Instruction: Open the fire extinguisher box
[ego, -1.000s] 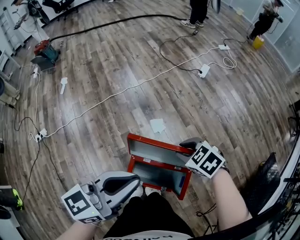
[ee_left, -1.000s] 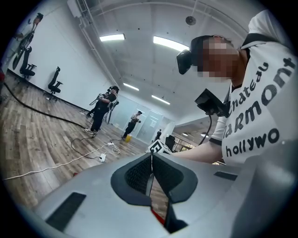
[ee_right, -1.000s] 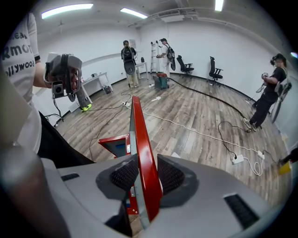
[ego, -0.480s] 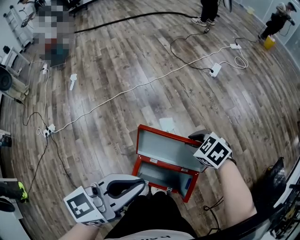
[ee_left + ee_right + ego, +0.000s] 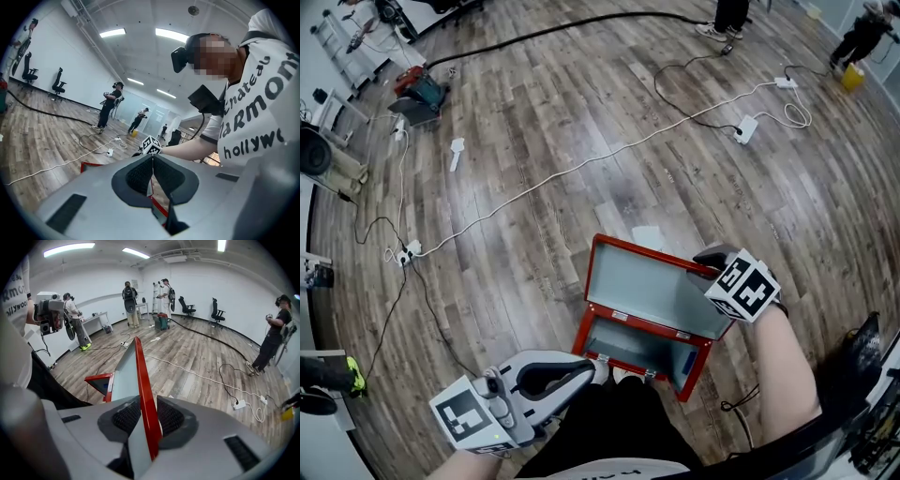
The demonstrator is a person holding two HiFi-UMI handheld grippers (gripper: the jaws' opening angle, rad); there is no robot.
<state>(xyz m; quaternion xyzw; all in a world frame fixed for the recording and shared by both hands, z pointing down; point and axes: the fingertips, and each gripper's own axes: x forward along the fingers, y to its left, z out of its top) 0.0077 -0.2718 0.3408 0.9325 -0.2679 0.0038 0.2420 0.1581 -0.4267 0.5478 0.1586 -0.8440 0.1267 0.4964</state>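
The red fire extinguisher box lies on the wooden floor just in front of me. Its lid is raised and shows its grey inner side. My right gripper holds the lid's right edge. In the right gripper view the red rim runs between the pads, which press on it as the jaws are closing. My left gripper hovers near the box's front left corner. It is shut, with nothing between its pads.
A white cable crosses the floor to a power strip. A scrap of paper lies just behind the lid. A red and green machine stands far left. People stand at the far end. A black bag sits at right.
The lid has swung further up and back with my right gripper on its edge, so more of its grey inside shows. The left gripper has hardly moved.
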